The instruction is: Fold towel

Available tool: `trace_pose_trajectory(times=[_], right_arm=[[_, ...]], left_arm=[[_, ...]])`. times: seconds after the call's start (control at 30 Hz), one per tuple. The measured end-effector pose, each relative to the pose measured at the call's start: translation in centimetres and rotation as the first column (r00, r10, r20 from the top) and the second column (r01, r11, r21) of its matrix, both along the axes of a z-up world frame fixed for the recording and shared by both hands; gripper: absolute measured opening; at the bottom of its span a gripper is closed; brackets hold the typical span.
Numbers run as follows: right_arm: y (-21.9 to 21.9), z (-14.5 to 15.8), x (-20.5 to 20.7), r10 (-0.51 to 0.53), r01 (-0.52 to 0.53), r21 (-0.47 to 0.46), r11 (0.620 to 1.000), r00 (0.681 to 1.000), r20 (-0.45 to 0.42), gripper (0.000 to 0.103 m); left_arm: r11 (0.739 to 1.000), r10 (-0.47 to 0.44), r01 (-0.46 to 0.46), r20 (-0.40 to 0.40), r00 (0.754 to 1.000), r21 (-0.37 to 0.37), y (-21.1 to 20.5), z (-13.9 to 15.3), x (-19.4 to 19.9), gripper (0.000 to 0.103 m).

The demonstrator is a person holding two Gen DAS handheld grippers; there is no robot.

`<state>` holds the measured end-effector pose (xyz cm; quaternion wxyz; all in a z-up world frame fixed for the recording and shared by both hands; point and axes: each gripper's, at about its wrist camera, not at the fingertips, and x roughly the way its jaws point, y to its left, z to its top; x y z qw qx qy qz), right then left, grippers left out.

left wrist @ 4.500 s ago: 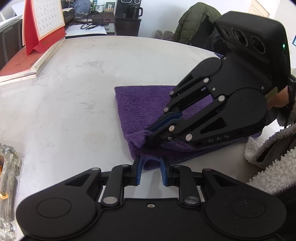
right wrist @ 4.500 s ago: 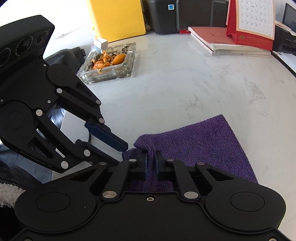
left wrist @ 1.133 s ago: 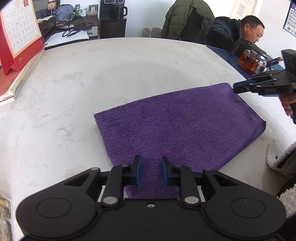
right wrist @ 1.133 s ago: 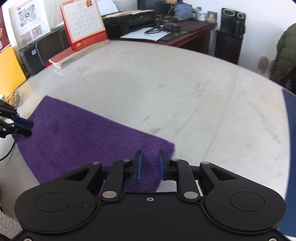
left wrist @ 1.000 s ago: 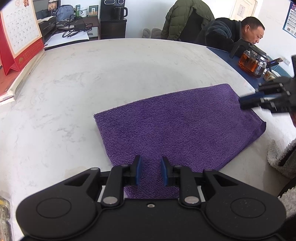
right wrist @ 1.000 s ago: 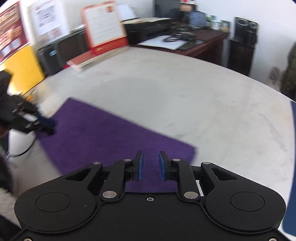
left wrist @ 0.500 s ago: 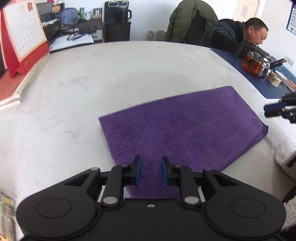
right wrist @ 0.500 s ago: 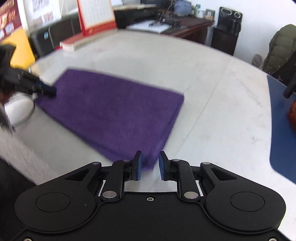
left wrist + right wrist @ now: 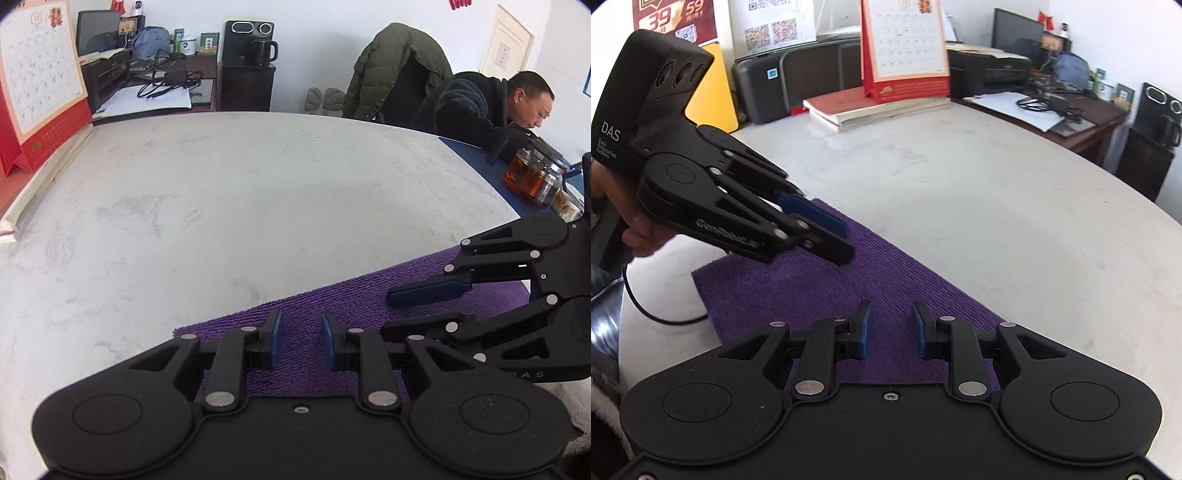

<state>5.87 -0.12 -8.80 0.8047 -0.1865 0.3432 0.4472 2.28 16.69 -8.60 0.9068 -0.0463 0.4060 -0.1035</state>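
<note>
A purple towel (image 9: 332, 295) lies flat on the white marble table (image 9: 221, 206), near its front edge. My left gripper (image 9: 300, 332) hovers low over the towel's near part, its blue pads apart with nothing between them. My right gripper (image 9: 389, 312) reaches in from the right, close beside it and also above the cloth. In the right wrist view the right gripper (image 9: 892, 321) has its jaws opening over the towel (image 9: 886, 273) with nothing in them. There the left gripper (image 9: 844, 240), held by a hand (image 9: 639, 229), points in from the left.
A red desk calendar (image 9: 37, 74) on books stands at the table's far left. A glass teapot (image 9: 532, 181) sits on a blue mat at the right, where a person (image 9: 480, 107) leans over. A printer (image 9: 820, 70) and a cluttered desk lie beyond.
Both grippers have closed in on each other above the towel, the right one swinging in from the towel's right end. The towel has stayed flat on the table.
</note>
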Motion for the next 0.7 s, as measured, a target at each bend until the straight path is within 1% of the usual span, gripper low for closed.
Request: trace_pose_trajectory(times=[0.03,0.07,0.17,0.27,0.33,0.37,0.4,0.43,0.47,0.5,0.53,0.57,0.6,0.63,0.7], right_arm=[[0.1,-0.4,0.4,-0.005,0.005,-0.006,1.000,1.000,-0.003,0.023],[-0.3,-0.6,0.6,-0.009,0.010,0.012,1.000,1.000,-0.009,0.023],[-1.6,-0.7,0.8,-0.042,0.042,0.026,0.999,0.999,-0.004,0.022],[-4.9,-0.5,1.5,-0.154,0.154,0.030,0.988,0.988,-0.006,0.022],[-8.5,-0.3,2.3,-0.278,0.278,0.030,0.960,0.960,-0.017,0.022],[-9.7,-0.2,2.5,-0.314,0.314,0.031,0.949,0.949,-0.020,0.022],[-11.2,-0.2,2.7,-0.365,0.365,0.027,0.931,0.931,-0.020,0.022],[-13.0,-0.1,2.8,-0.417,0.418,0.022,0.908,0.908,-0.022,0.020],[-14.4,0.1,2.9,-0.451,0.452,0.032,0.891,0.892,-0.037,0.015],[-14.8,0.2,3.0,-0.479,0.480,0.023,0.877,0.877,-0.035,0.014],[-15.0,0.3,3.2,-0.507,0.507,0.012,0.862,0.861,-0.031,0.021],[-15.0,0.6,3.2,-0.525,0.525,-0.002,0.851,0.851,-0.022,0.020],[-15.0,0.7,3.1,-0.523,0.523,0.011,0.852,0.852,-0.026,0.020],[-14.8,1.3,2.9,-0.514,0.515,0.048,0.856,0.857,-0.030,0.021],[-13.5,2.0,2.2,-0.470,0.470,0.068,0.880,0.882,-0.017,0.022]], left_arm=[[1.000,0.005,-0.005,0.006,1.000,-0.016,0.3,0.0,-0.1,0.020],[1.000,0.009,-0.009,0.006,1.000,-0.027,0.5,-0.1,-0.1,0.020],[0.999,0.014,-0.014,-0.001,1.000,-0.043,1.0,0.1,-0.1,0.020],[0.999,0.007,-0.008,-0.003,1.000,-0.032,1.1,0.2,-0.3,0.020],[1.000,0.007,-0.007,-0.002,1.000,-0.029,1.0,0.2,-0.4,0.020],[1.000,0.007,-0.007,-0.002,1.000,-0.028,1.0,0.2,-0.4,0.020],[1.000,0.006,-0.006,-0.001,1.000,-0.027,1.0,0.2,-0.4,0.020],[1.000,0.007,-0.007,0.000,1.000,-0.024,1.0,0.2,-0.5,0.020],[1.000,0.008,-0.008,0.000,1.000,-0.020,0.9,0.2,-0.4,0.020],[1.000,0.006,-0.006,-0.001,1.000,-0.010,0.8,0.2,-0.4,0.020],[1.000,0.006,-0.006,-0.007,1.000,0.003,0.6,0.3,-0.3,0.020],[1.000,0.007,-0.007,-0.014,1.000,0.017,0.4,0.4,-0.3,0.020],[1.000,0.008,-0.007,-0.020,1.000,0.030,0.2,0.5,-0.2,0.021],[0.999,0.010,-0.009,-0.028,1.000,0.044,-0.1,0.7,-0.2,0.021],[0.997,0.015,-0.012,-0.036,0.999,0.075,-0.5,1.1,-0.4,0.022]])
